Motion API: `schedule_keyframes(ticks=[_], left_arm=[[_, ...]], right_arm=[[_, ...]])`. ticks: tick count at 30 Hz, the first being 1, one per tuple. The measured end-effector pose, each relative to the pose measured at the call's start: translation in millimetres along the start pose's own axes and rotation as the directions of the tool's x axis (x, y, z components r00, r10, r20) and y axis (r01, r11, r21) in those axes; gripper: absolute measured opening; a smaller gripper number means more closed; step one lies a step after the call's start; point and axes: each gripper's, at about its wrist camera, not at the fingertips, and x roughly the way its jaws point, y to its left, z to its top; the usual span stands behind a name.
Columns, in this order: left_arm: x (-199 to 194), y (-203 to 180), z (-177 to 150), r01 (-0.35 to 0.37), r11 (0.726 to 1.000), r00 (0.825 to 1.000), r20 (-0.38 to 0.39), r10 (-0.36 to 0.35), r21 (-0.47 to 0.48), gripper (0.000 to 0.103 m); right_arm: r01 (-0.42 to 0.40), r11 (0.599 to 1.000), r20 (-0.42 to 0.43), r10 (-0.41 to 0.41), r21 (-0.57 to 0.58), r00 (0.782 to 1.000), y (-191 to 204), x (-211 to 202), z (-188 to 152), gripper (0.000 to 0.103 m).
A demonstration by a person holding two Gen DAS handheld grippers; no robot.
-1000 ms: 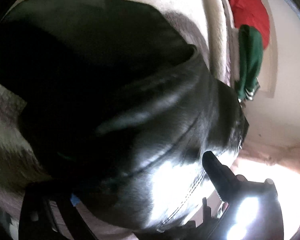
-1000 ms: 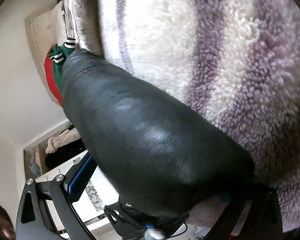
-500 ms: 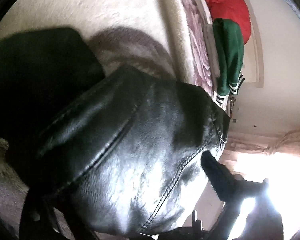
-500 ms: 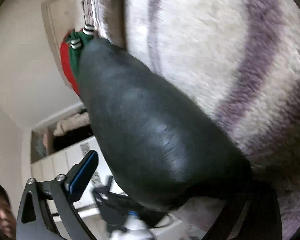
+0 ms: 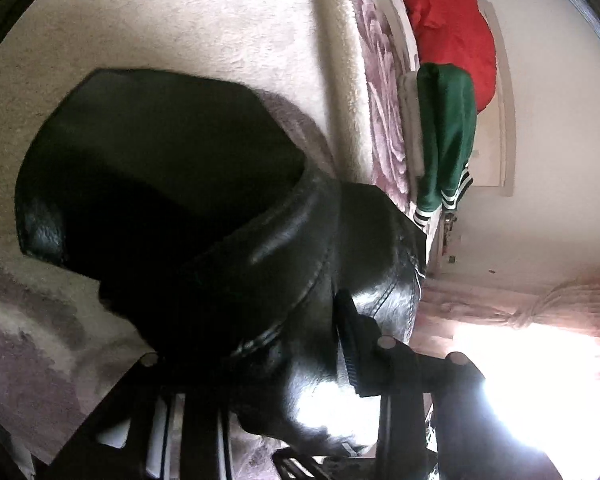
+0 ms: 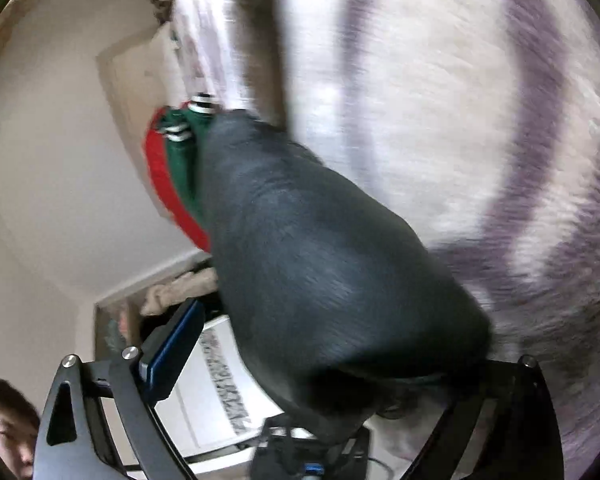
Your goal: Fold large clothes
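A black leather jacket (image 5: pixel 172 168) lies on a fluffy cream and purple blanket (image 5: pixel 188 20). Its near edge is bunched up between the jaws of my left gripper (image 5: pixel 252 328), which are closing. The right finger (image 5: pixel 352 340) presses on the shiny leather and the left finger is hidden under the fold. In the right wrist view a rounded stretch of the jacket (image 6: pixel 332 260) hangs across my right gripper (image 6: pixel 340 340), whose jaws stand wide. The blue-padded left finger (image 6: pixel 172 344) is apart from the leather and the jacket covers the right finger.
A green garment with white striped cuffs (image 5: pixel 444 132) and a red one (image 5: pixel 452 28) lie at the bed's far end by the wall. A bright curtained window (image 5: pixel 540 360) glares. A white cabinet (image 6: pixel 220 380) and a person's head (image 6: pixel 4 420) are beside the bed.
The left jaws have closed in from wide apart onto the jacket's bunched edge and lifted it a little. The right gripper has risen and tilted; its picture is now blurred.
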Motion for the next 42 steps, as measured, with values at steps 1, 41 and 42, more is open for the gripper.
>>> schedule_keyframes(ticks=[1, 41, 42], left_arm=[[2, -2, 1, 0.0, 1.0, 1.0, 0.005, 0.0, 0.004, 0.028], [-28, -128, 36, 0.13, 0.974, 0.992, -0.031, -0.126, 0.186, 0.014], [-30, -136, 40, 0.138, 0.972, 0.99, -0.034, -0.134, 0.191, 0.014]], right_arm=[[-0.004, 0.999, -0.017, 0.003, -0.033, 1.0, 9, 5, -1, 0.096], [0.186, 0.973, 0.086, -0.175, -0.139, 0.981, 171, 46, -25, 0.046], [0.18, 0.972, 0.086, -0.168, -0.149, 0.982, 173, 42, -26, 0.046]])
